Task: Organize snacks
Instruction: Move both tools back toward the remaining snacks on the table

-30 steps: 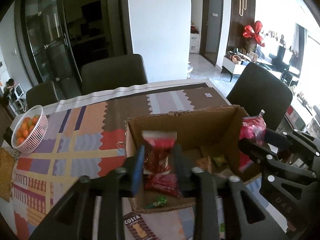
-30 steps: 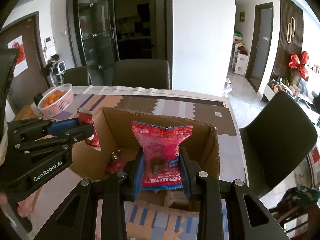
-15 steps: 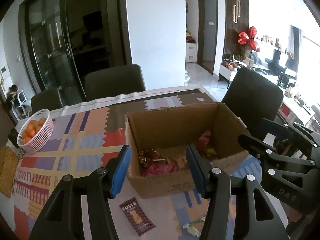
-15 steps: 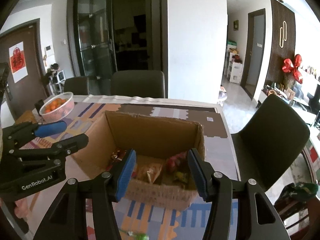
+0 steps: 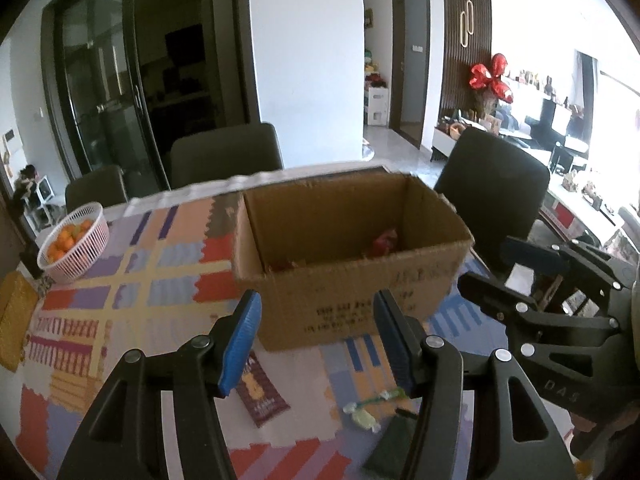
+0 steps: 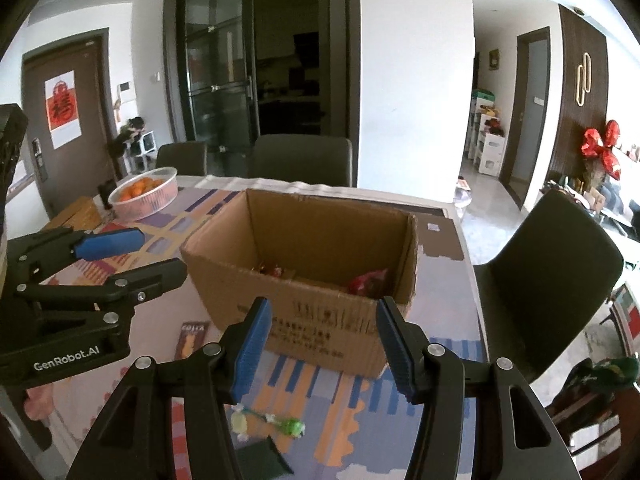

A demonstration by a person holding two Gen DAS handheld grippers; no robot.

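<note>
An open cardboard box (image 5: 352, 304) (image 6: 320, 320) stands on the patterned tablecloth, with a red packet (image 5: 386, 242) (image 6: 366, 282) and other wrappers lying inside. My left gripper (image 5: 317, 300) is open and empty, held back from the box's near wall. My right gripper (image 6: 323, 304) is also open and empty, in front of the same wall. Each shows in the other's view: the left gripper (image 6: 160, 252) left of the box, the right gripper (image 5: 484, 262) right of it. On the cloth near me lie a brown Costa packet (image 5: 260, 392) (image 6: 192, 336), a green wrapped candy (image 5: 368, 408) (image 6: 272, 426) and a dark green packet (image 5: 390, 444) (image 6: 260, 460).
A white basket of oranges (image 5: 74, 242) (image 6: 144, 192) sits at the table's far left. Dark chairs stand at the far side (image 5: 224, 160) and at the right edge (image 5: 492, 188) (image 6: 548, 264). The table's right edge runs close to the box.
Each gripper held a red packet over the box; both opened, the packets dropped inside, and both grippers drew back toward the near side of the table.
</note>
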